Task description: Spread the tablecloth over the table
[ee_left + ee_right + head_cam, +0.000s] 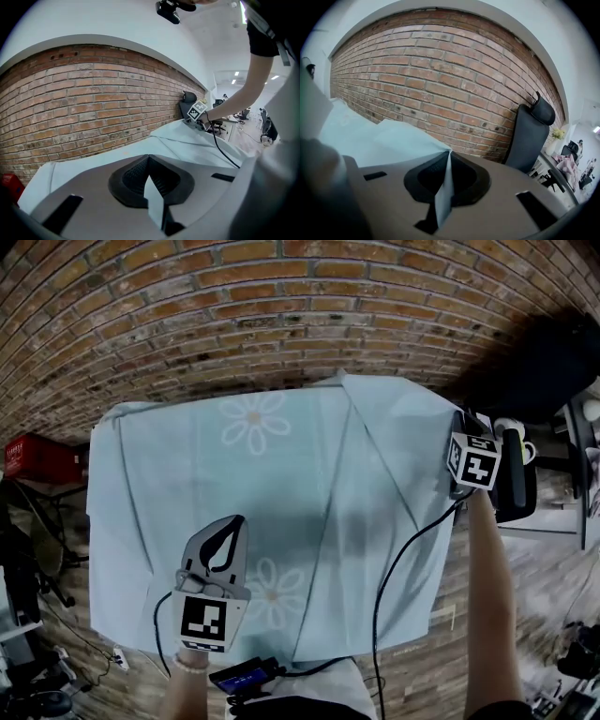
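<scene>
We are in the middle of the spreading step. The brick wall (281, 315) runs along the far side. In front of it the pale blue tablecloth (281, 474) already lies over most of the surface, which is hidden beneath it. On the left the cloth lies flat and drapes over the left edge. A long crease (323, 521) runs from the far middle down to the near edge. Right of that crease the cloth rises as a lifted panel toward the far right corner. A dark office chair (529, 136) stands off to the right, near that corner.

The left gripper (149, 161) sits over the near left part with its jaws pressed together on a thin pinch of cloth. We judge that it is anchoring that side. The right gripper (448, 157) is at the far right edge, its jaws also closed on a fold of the cloth, holding it up off the surface.

The next move, as we read it, belongs to the right side. It should draw the raised panel outward to the right until the crease flattens, then lower it so the edge hangs evenly. The left pinch needs to hold so the cloth does not slide across. Only then should both let go.
</scene>
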`<state>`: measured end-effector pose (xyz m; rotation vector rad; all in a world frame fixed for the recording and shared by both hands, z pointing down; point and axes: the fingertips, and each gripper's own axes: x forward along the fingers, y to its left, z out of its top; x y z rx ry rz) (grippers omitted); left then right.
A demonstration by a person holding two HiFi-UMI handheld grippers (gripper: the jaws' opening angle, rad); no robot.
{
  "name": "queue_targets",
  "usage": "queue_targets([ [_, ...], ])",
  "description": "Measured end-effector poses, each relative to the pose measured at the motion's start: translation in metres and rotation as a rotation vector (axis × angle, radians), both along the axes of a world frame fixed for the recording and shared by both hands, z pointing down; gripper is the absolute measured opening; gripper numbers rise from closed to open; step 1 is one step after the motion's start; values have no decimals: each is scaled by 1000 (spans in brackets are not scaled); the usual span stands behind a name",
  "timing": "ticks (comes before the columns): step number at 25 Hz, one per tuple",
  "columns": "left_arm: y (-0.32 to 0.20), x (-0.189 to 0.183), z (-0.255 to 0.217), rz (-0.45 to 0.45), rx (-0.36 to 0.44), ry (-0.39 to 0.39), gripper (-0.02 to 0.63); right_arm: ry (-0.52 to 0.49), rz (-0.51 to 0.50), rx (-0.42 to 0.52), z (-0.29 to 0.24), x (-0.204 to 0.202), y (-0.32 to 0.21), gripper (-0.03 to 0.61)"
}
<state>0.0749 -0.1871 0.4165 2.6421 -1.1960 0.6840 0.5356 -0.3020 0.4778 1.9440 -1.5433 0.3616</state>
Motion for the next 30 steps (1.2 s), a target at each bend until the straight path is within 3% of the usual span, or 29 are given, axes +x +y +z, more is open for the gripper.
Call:
queue_targets([
  [5,-2,2,4,0,3,-9,15,28,2,0,-3,10,-19,34],
  [16,-2,5,2,-75,-31,88,15,97,54,6,-14,36,-53,34],
  [21,0,2,5,-64,-1,62,15,142,72,13,-28,49,-65,34],
  [30,-2,6,5,-106,-37,93,15,223,106,27,-53,78,-78,34],
])
